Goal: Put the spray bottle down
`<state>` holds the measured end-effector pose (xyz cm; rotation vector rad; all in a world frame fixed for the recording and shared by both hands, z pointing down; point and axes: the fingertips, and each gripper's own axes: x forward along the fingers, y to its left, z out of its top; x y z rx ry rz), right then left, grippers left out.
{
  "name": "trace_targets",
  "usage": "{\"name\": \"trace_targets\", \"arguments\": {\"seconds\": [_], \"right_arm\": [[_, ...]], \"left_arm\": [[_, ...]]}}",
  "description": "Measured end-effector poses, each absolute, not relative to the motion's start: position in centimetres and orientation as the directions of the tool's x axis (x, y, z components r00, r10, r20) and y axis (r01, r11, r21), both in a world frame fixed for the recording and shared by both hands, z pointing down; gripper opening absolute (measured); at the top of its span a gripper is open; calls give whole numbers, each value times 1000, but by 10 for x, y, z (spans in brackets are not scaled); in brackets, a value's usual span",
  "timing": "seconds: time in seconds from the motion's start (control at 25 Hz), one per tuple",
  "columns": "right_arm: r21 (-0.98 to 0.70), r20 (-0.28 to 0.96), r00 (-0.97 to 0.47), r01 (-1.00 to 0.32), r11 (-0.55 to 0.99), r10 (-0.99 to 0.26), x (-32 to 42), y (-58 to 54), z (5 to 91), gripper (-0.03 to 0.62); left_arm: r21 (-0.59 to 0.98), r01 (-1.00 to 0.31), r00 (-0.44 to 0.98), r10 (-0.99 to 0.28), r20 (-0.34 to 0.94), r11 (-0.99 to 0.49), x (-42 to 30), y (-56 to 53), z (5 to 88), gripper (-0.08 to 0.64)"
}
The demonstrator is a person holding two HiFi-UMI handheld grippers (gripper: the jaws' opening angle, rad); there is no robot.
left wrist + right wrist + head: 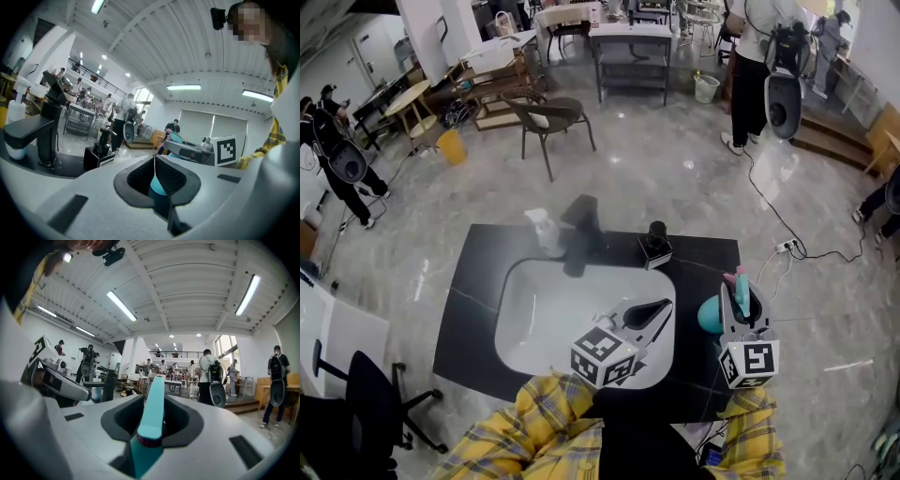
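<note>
Head view, task's thing: the teal spray bottle (710, 317) is being carried in the right gripper (739, 298) over the right side of the black countertop (478, 272), just beside the white sink basin (511, 319). Whether its base is touching the top cannot be told.
Head view, free claw: the left gripper (652, 312) is being held over the basin, apart from the bottle, probably so that the set-down spot is being left free.
Head view, surroundings: a black faucet (579, 230), a pale spray bottle (542, 228) and a black soap dispenser (656, 246) are being left at the back edge, well away from the right side.
Left gripper view, claw: the jaws are being pressed together with nothing pinched; the teal showing below them is the bottle beyond, in the other gripper.
Right gripper view, claw: the bottle's head and neck are being pinched between the dark pads, with the nozzle pointing forward. This high grip is likely leaving the base free for an upright landing.
Step judged: the bottle is not yet being released.
</note>
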<state>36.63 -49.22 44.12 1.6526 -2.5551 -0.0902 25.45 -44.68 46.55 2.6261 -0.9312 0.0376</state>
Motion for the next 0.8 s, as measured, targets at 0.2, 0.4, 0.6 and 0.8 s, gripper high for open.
{"name": "trace_targets", "arguments": {"seconds": [0.2, 0.4, 0.6, 0.8], "right_arm": [[47, 54, -441, -895, 443, -896, 364, -488, 441, 140], [40, 65, -402, -914, 405, -913, 368, -484, 443, 177], [44, 68, -367, -928, 370, -928, 373, -479, 442, 187], [49, 72, -333, -940, 337, -940, 377, -471, 440, 187]], "left_arm": [[324, -612, 784, -608, 127, -721, 253, -443, 461, 8], [327, -611, 783, -610, 120, -721, 250, -438, 462, 8], [331, -611, 782, -614, 111, -719, 242, -431, 460, 8], [338, -610, 782, -613, 110, -717, 234, -424, 461, 8]]}}
